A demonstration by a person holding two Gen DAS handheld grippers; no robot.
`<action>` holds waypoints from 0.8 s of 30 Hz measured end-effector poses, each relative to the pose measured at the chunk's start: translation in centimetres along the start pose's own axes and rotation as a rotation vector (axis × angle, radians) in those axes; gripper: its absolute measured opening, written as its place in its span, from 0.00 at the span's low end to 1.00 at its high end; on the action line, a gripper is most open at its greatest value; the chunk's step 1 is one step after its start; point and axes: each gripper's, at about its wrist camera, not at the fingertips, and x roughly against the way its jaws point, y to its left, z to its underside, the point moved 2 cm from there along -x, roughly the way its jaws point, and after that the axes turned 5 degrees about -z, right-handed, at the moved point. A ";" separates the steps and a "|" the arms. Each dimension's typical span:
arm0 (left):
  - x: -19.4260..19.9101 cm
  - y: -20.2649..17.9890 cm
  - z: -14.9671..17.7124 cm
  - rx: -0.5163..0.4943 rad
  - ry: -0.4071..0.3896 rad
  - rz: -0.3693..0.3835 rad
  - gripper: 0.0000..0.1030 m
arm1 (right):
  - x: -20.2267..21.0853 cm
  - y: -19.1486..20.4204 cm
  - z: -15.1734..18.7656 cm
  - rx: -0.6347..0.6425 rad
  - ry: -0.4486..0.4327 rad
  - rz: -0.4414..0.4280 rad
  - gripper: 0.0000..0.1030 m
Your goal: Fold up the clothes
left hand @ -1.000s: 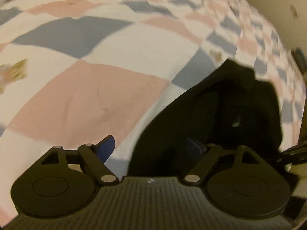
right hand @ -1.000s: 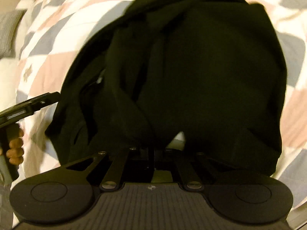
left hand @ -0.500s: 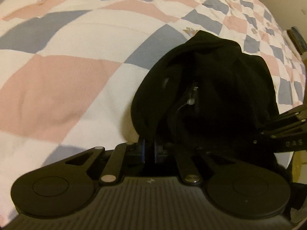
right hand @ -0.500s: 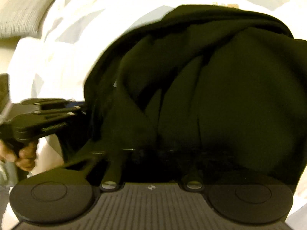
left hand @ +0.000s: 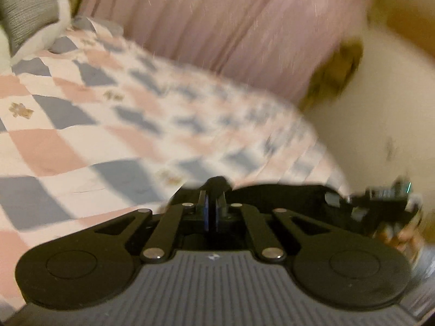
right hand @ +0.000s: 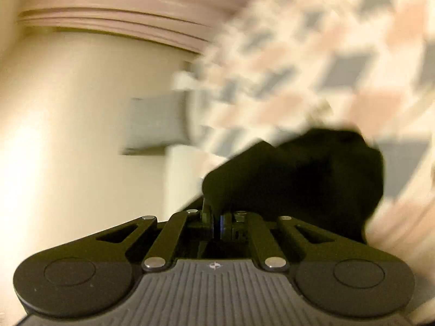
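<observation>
Left wrist view
- Left gripper (left hand: pixel 211 203): clenched; the blue-padded fingers (left hand: pixel 205 212) stand almost together, pinching a small tuft of the black garment (left hand: pixel 272 194) that pokes up between their tips.
- Black garment: stretched as a dark band from the left gripper's tips toward the right of the frame, above the near part of the bed.
- Right gripper (left hand: pixel 380 203): blurred, at the right end of that dark band; whether it grips cannot be told from here. A hand (left hand: pixel 402 233) shows under it, only partly visible.
- Bedspread (left hand: pixel 81 125): chequered in pink, grey-blue and white, running from the near edge of the bed to the far edge; the right half is smeared by motion.
- Curtain (left hand: pixel 231 27): pink, pleated, behind the far edge of the bed.
- Grey cushion (left hand: pixel 24 2): at the far left corner of the bed.
- Wall (left hand: pixel 380 95): cream, beyond the right edge of the bed; a brownish blur sits against it, too smeared to name.

Right wrist view
- Right gripper (right hand: pixel 217 217): clenched on the black garment (right hand: pixel 312 176); the cloth enters the narrow gap between the fingers.
- Black garment: bunched in a dark mass just ahead and right of the tips, in front of the bedspread (right hand: pixel 339 54).
- Bedspread: fills the upper right, heavily blurred.
- Grey cushion (right hand: pixel 157 122): left of the bedspread's edge, blurred.
- Wall (right hand: pixel 68 108): cream, filling the left.
- Curtain (right hand: pixel 122 0): pink bands along the top.
</observation>
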 end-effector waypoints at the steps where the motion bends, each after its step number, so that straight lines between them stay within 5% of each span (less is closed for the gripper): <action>1: 0.7 -1.1 0.0 0.055 -0.040 0.023 0.02 | 2.2 1.3 -1.1 0.022 -0.017 -0.041 0.05; 4: 2.5 -3.9 0.0 0.180 -0.145 0.076 0.02 | 7.9 5.6 -4.6 0.086 -0.066 -0.157 0.05; 11: 4.2 -7.8 -3.3 0.189 -0.280 0.083 0.02 | 5.5 13.6 -13.5 0.161 -0.063 -0.194 0.05; 18: 9.8 -10.4 -12.2 0.126 -0.457 -0.137 0.02 | -5.0 22.5 -20.6 0.228 0.024 -0.286 0.05; 24: 19.3 -22.1 -14.1 -0.031 -0.757 -0.300 0.02 | -5.6 31.2 -23.8 0.347 0.048 -0.548 0.05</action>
